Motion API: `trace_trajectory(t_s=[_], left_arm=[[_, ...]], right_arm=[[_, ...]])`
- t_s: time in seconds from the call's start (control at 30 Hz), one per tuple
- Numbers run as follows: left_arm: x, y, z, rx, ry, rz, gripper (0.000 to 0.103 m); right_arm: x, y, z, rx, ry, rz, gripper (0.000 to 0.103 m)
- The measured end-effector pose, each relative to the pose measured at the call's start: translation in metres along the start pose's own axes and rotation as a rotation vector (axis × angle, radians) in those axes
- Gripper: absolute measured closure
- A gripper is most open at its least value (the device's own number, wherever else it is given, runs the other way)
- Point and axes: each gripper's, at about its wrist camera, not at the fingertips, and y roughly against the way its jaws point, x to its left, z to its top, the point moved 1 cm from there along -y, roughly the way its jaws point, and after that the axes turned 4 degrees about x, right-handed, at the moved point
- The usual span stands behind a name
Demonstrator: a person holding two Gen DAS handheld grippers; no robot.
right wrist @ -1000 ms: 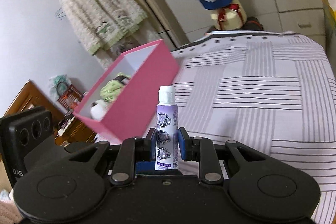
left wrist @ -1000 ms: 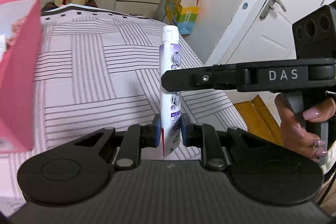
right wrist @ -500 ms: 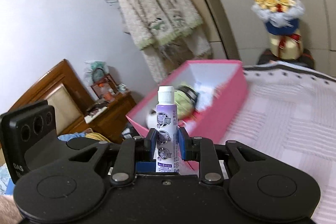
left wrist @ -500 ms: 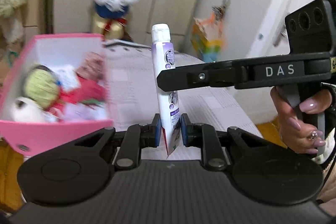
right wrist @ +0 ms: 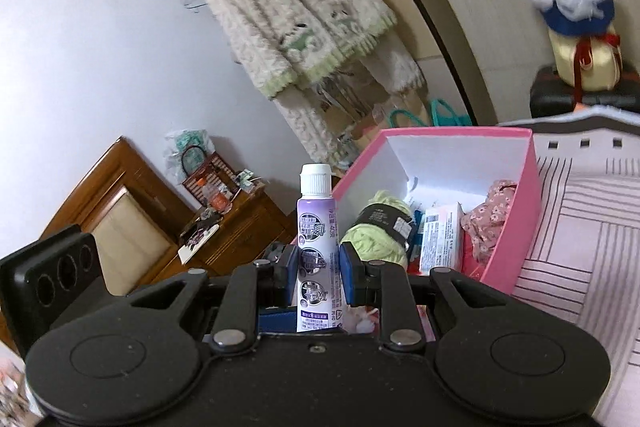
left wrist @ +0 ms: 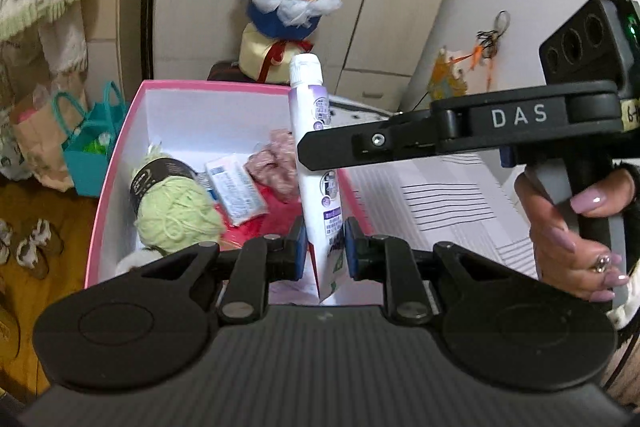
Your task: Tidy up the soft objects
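Observation:
A white and purple tube [left wrist: 316,147] stands cap up, and both grippers hold it. My left gripper [left wrist: 325,243] is shut on its crimped lower end. My right gripper [right wrist: 318,267] is shut on the tube [right wrist: 318,227] around its middle; in the left wrist view its finger [left wrist: 400,143] crosses in front of the tube. Just beyond stands an open pink box [left wrist: 108,179] with a green yarn ball [left wrist: 176,211], a white packet [left wrist: 236,187] and floral fabric [left wrist: 276,163] inside. The right wrist view also shows the box [right wrist: 524,219] and yarn [right wrist: 376,239].
The box rests at the edge of a striped bedspread [right wrist: 580,227]. A plush bouquet [left wrist: 288,3] stands behind it by the wardrobe. A teal bag [left wrist: 88,147] sits on the floor to the left, a cardigan [right wrist: 288,7] hangs on the wall. A hand [left wrist: 568,227] holds the right gripper.
Both grippers have swung left together with the tube, from over the bedspread to right in front of the pink box, whose inside now shows. The grip on the tube is unchanged.

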Motion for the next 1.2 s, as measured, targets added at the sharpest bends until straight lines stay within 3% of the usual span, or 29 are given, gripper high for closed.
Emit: trace_trajectory(t_s=[0.33,0.63,0.73,0.8,0.97,1.2], left_arm=[[0.030,-0.056,0.003,0.099,0.004,0.046,0.085],[0.036,-0.078,0.005,0.135,0.011,0.129,0.084],[0.035,-0.075,0.003,0.120,0.023,0.157,0.082],[0.035,-0.071,0.001,0.109,0.025,0.169,0.071],[0.033,-0.050,-0.007,0.065,0.043,0.172,0.062],[0.017,-0.011,-0.022,-0.008,0.025,0.169,0.055]], right_arm=[[-0.046,-0.044,0.000,0.017,-0.119,-0.002,0.076],[-0.038,-0.064,0.006,0.040,-0.032,-0.096,0.076],[-0.033,-0.067,0.006,0.024,0.019,-0.160,0.076],[-0.029,-0.065,0.004,-0.006,0.048,-0.210,0.072],[-0.022,-0.049,0.000,-0.040,0.078,-0.225,0.058],[-0.010,-0.008,-0.023,-0.089,0.118,-0.265,0.057]])
